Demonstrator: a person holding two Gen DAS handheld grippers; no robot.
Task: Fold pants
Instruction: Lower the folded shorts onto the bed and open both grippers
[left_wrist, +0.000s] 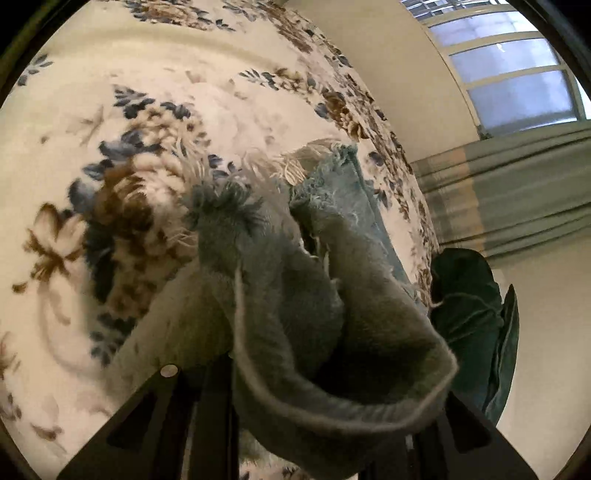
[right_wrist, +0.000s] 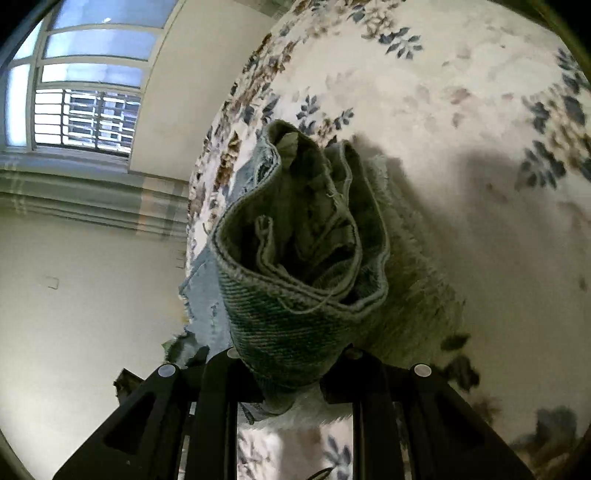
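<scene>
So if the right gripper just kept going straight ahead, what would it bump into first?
The jeans it already holds bunch up just ahead of the right gripper; beyond them, probably the floral blanket, though depth is hard to judge.

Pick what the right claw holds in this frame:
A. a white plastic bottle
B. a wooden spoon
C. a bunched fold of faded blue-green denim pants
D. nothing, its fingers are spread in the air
C: the right claw is shut on a bunched fold of faded blue-green denim pants, above the floral bedspread.
</scene>
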